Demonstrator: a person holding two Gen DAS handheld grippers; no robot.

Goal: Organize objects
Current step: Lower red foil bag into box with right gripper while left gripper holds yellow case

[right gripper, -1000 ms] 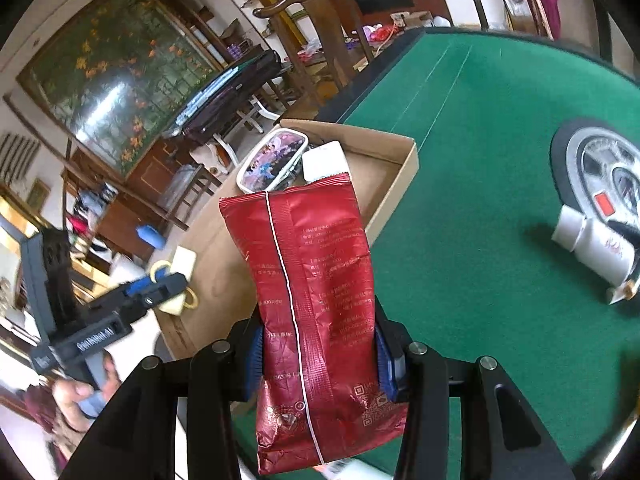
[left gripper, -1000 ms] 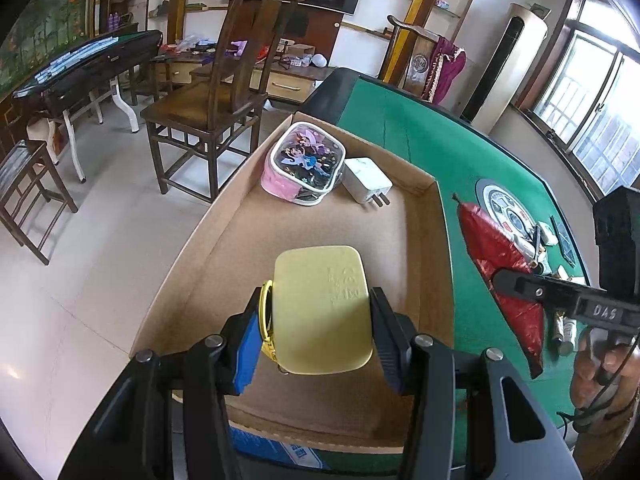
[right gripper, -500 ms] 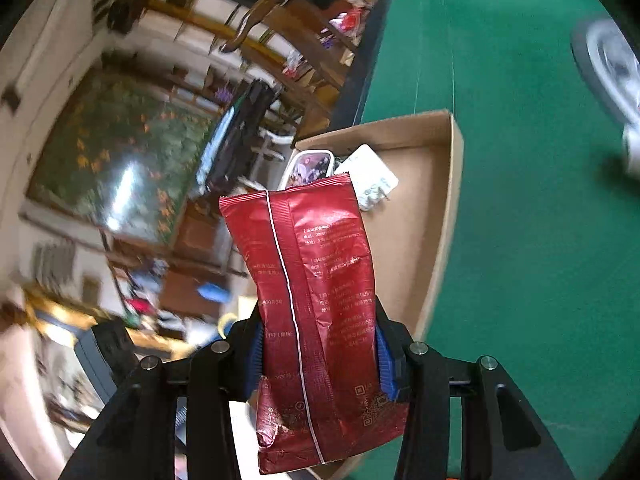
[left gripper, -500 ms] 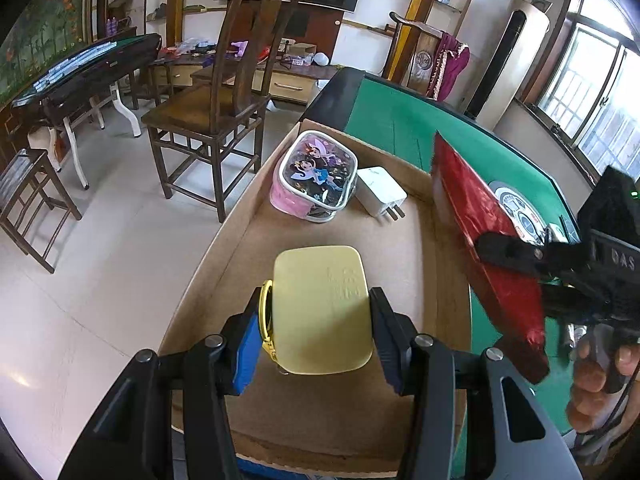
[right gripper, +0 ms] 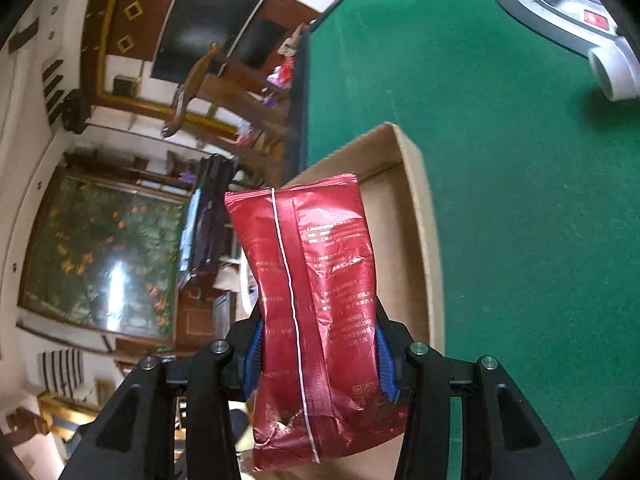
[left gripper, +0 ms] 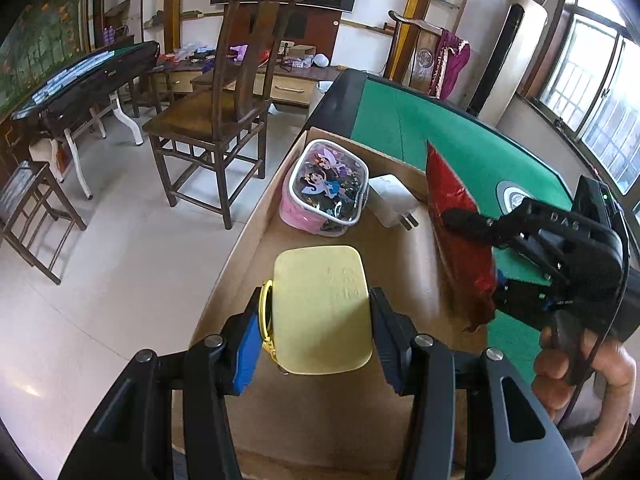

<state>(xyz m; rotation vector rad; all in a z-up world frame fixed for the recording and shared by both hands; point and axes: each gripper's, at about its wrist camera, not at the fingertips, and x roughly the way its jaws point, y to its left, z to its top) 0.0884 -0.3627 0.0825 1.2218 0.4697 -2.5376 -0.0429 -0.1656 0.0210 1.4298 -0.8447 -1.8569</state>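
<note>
The left gripper (left gripper: 314,334) has its jaws clamped on a yellow case (left gripper: 320,308) above the cardboard box (left gripper: 404,264); the right gripper (right gripper: 318,354) grips a red packet (right gripper: 312,292) over the box's edge.

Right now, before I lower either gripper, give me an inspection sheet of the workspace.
Surface: green felt table, shallow cardboard tray at its edge.
Job's things: pink cartoon pouch and white plug adapter in tray.
Clutter: white cylinder on felt.
Grippers: left gripper shut on yellow flat case; right gripper shut on red foil packet over tray.
Cables: black cable at right hand.
Surroundings: wooden chair.
</note>
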